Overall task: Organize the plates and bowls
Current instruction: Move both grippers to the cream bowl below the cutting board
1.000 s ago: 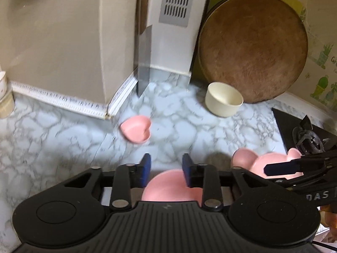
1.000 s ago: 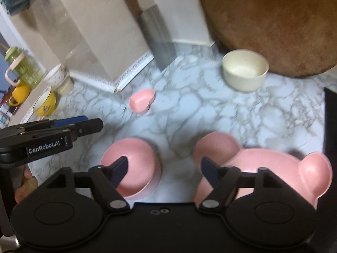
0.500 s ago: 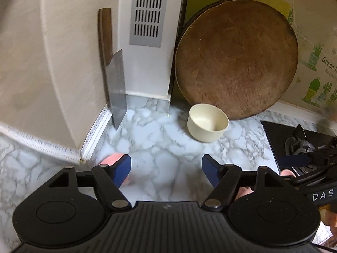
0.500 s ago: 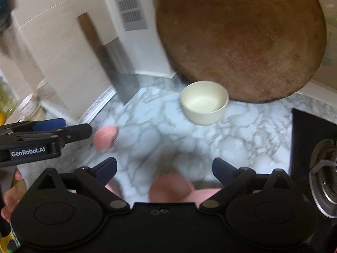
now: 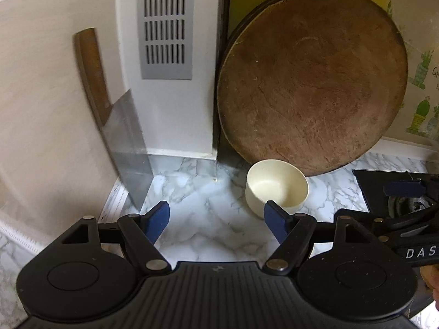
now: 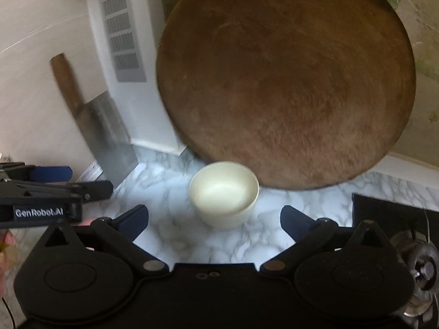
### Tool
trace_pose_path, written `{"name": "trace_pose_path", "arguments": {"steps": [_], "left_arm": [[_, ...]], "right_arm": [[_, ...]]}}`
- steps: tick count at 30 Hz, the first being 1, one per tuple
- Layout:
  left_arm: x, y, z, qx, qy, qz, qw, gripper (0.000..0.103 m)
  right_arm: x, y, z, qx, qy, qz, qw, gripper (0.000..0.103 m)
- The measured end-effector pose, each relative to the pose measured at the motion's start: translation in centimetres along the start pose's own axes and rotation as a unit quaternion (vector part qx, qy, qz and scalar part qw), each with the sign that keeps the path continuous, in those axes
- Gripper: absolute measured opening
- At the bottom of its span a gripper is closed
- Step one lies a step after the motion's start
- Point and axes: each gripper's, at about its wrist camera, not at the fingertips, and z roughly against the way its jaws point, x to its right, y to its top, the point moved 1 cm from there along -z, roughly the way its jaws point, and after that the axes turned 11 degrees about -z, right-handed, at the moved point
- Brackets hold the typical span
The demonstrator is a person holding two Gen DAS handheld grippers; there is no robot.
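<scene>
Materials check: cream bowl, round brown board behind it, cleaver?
Cream round bowl: matte, uniformly coloured, thin-walled; looks like plastic or bamboo-fibre, possibly ceramic. Round brown cutting board: wood, unfinished and worn, with a mottled, scuffed face. Cleaver: dull brushed steel blade with a soft reflection, and a brown handle that looks like wood.

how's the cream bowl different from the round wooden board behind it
The cream bowl is pale and smooth; the round wooden board is dark brown and worn. The bowl is small and stands upright on the marble counter, mouth up; the board is far larger and stands on edge, leaning back toward the wall. Both are round and rest on the counter.
</scene>
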Motion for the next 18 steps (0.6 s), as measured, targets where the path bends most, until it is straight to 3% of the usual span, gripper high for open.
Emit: {"name": "trace_pose_path", "arguments": {"steps": [6, 18], "left_arm": [[0.5, 2.2, -3.7, -0.004, 0.004, -0.010, 0.9999, 0.076], [1.2, 3.6, -11.3, -0.042, -0.020, -0.004, 0.9989, 0.075]], "right_arm": [[1.1, 2.3, -3.8, -0.004, -0.064, 0.006, 0.998, 0.102], [3.7, 3.0, -10.4, -0.077, -0.083, -0.066, 0.991, 0.082]]}}
